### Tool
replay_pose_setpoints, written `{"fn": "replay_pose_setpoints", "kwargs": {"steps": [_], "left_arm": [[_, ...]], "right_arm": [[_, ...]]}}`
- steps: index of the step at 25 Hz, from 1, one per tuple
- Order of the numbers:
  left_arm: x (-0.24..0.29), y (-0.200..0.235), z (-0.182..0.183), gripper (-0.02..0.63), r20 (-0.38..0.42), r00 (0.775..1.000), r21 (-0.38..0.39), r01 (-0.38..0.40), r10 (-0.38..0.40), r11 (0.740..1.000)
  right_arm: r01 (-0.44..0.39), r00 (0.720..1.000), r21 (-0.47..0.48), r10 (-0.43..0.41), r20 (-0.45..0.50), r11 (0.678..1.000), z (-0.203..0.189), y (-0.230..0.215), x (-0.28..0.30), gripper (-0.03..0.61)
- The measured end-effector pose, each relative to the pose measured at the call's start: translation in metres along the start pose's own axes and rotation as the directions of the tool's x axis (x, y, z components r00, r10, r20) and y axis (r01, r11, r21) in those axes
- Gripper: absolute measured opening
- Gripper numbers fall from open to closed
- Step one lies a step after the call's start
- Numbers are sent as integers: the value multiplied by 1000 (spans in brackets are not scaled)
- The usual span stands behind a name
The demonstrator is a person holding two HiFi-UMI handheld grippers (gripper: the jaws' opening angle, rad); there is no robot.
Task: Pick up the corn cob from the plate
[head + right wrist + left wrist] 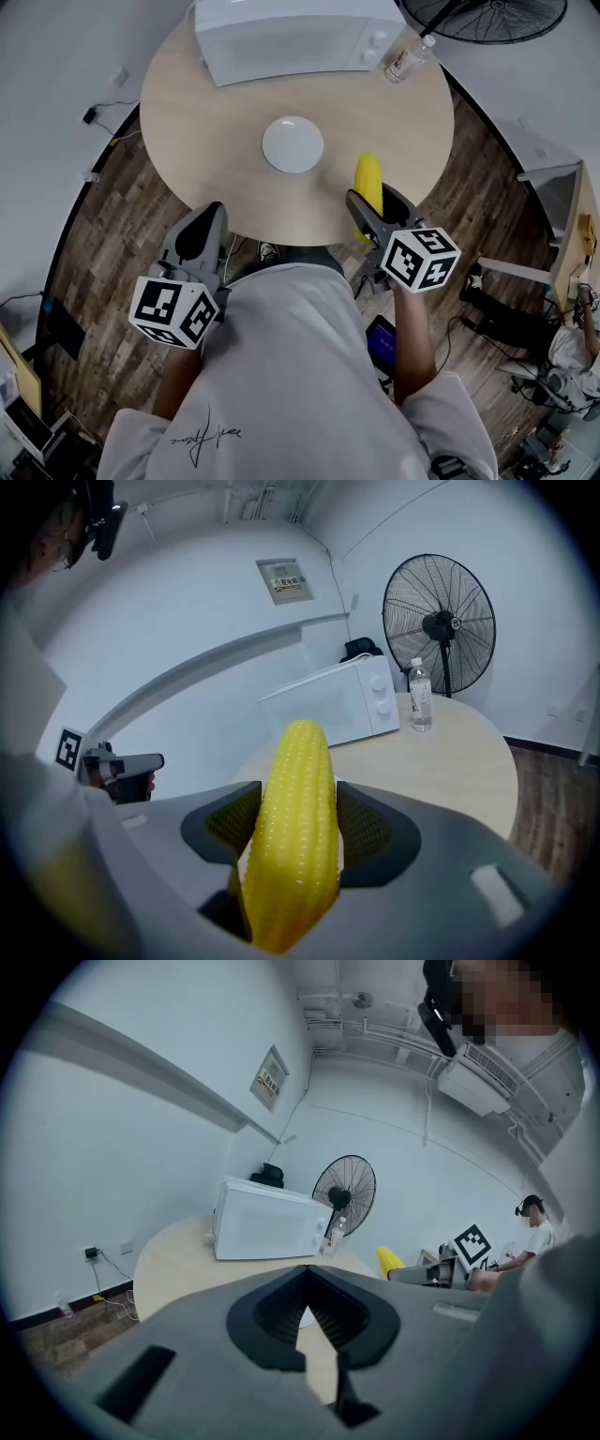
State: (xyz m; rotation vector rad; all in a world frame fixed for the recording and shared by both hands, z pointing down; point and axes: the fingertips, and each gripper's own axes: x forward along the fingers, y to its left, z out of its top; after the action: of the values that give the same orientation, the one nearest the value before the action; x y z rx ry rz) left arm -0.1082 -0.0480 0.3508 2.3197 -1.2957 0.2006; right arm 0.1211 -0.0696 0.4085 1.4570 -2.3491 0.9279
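We are holding the corn cob [295, 836] in the right gripper [375, 202], and its jaws are clenching the cob from both sides, their dark ribbed pads pressing against the yellow kernels. The cob is standing up out of the jaws with its rounded tip pointing away from us, toward the microwave [333, 705]. From the head view, the corn cob [367, 180] is hanging over the near right edge of the round worktop [206, 141] and is lifted clear of the surface. It is sitting well apart from the plate [292, 144].

The plate is lying white and round near the middle of the worktop, between us and the microwave [291, 33] at the far side. A clear bottle [409, 58] is standing just beside the microwave's right end (its cap is pointing toward the fan). The fan [487, 19] is standing on the floor beyond the worktop.

We are keeping the left gripper [200, 230] low, at the near left edge of the worktop, over the wooden floor [103, 225]. Its jaws are pressing together at the tips and are gripping only each other, and a narrow wedge of worktop is showing through the gap behind the tips. Each gripper's marker cube is sitting close to our body.
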Motion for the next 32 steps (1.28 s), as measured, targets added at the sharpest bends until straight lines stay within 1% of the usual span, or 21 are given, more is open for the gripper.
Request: {"fn": "replay_pose_setpoints", "kwargs": {"steps": [5,11,14,17,21,27,32], "left_arm": [[-1,2,3,-8,17,1000,-7,-4,4,1000],[-11,6,3,-8,31,999,-18,-17,18,1000],[-11,9,3,-8,30,999,-19,-18,19,1000],[-10,10,5,-8,41,999,-16,-17,17,1000],[-6,7,8,-8,50,999,-12,-10,10,1000],[-1,11,3,-8,27,1000,8,-14,14,1000],[4,13,3,-8,21,1000,-1,-5,5,1000]], "right_arm": [[-13,999,-20,14,39,1000,5,5,-7,265],[-65,991,-80,74,109,995,10,23,-17,265],[-85,987,-115,100,126,990,14,31,-18,264],[-70,989,-138,87,123,988,14,31,-16,264],[-62,988,-123,78,130,990,14,27,-17,264],[-58,989,-137,76,125,989,17,26,-16,264],[-55,989,-142,73,127,988,21,26,-15,264]]}}
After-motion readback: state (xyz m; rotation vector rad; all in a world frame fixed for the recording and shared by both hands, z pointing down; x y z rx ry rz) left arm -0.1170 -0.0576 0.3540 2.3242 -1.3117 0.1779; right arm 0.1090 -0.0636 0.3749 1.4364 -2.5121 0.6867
